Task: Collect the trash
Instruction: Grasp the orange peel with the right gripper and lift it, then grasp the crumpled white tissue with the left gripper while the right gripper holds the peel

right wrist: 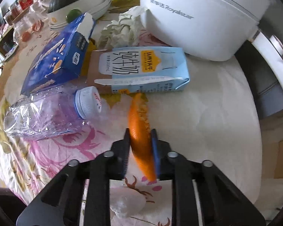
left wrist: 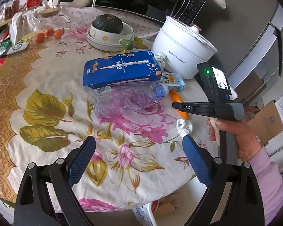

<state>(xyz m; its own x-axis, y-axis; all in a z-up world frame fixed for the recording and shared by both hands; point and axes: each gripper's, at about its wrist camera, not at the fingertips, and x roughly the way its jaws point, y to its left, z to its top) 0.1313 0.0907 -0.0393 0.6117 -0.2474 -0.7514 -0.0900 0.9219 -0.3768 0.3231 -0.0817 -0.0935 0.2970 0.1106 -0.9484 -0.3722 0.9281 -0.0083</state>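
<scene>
Right gripper (right wrist: 140, 137) clamped on an orange peel (right wrist: 139, 131) on the floral tablecloth (left wrist: 52, 79).
Left gripper (left wrist: 139, 146) hovers, jaws wide, empty. Peel lies at 6 o'clock from the milk carton (right wrist: 147, 69), 3 o'clock from the crushed bottle (right wrist: 47, 111).

materials on a matt, floral cotton-like tablecloth (left wrist: 47, 86)
a crushed clear glossy plastic bottle (right wrist: 41, 116), a printed blue cardboard box (left wrist: 120, 68), a crumpled white paper tissue (right wrist: 122, 30), a smooth glossy white plastic cooker pot (left wrist: 181, 47), and a waxy orange peel (right wrist: 139, 131).
</scene>
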